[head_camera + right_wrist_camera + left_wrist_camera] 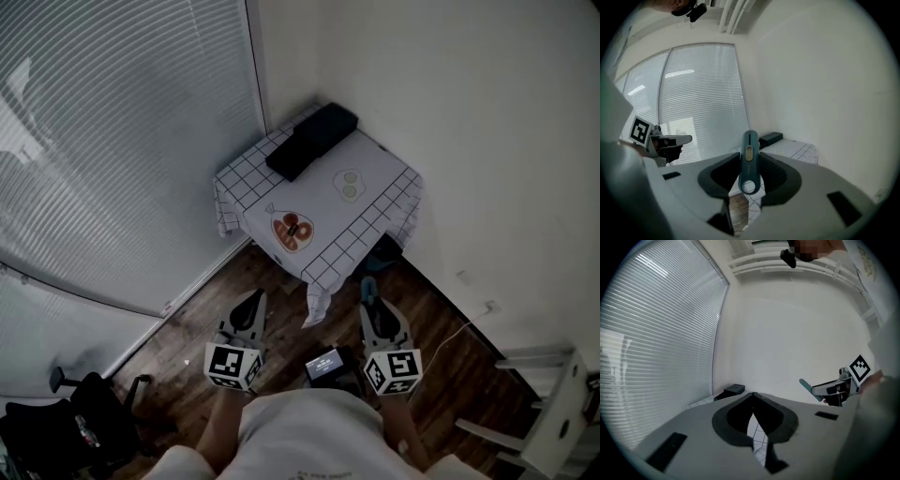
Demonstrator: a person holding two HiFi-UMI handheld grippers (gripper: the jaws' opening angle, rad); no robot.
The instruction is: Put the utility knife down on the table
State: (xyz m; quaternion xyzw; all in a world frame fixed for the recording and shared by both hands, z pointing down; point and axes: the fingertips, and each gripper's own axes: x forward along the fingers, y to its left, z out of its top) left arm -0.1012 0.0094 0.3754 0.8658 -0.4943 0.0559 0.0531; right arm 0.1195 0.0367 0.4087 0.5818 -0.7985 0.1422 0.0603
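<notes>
White walls and slatted blinds (122, 141) close in a corner where a person stands on a wood floor (281, 305), some way short of a small counter (375, 178) draped in a grid-pattern cloth. The teal utility knife (749, 157) is not on it yet. It stands upright in the right hand-held gripper (373, 307), whose jaws are clamped on its handle, with the ringed end nearest the person and the other end pointing toward the counter. The left hand-held gripper (752, 395), alongside on the left, has its jaws drawn together with nothing between them.

The step in hand looks to be the carry, with the set-down to come. Done well, that means a firm clamp until the knife is over a bare patch of cloth. The knife should then be lowered until the handle lies flat, and only then should the jaws part. Let go from a height, or at the hanging near edge, it could slide off. Whether the blade is out cannot be told, so the far end is best kept pointed away from the other gripper.

One container shows: a long black box (312, 140) at the far side of the counter, shut, its contents unseen. Nearer lie an orange motif (292, 230) and, to its right, two pale green rounds (349, 185); whether these are print or objects is unclear.
</notes>
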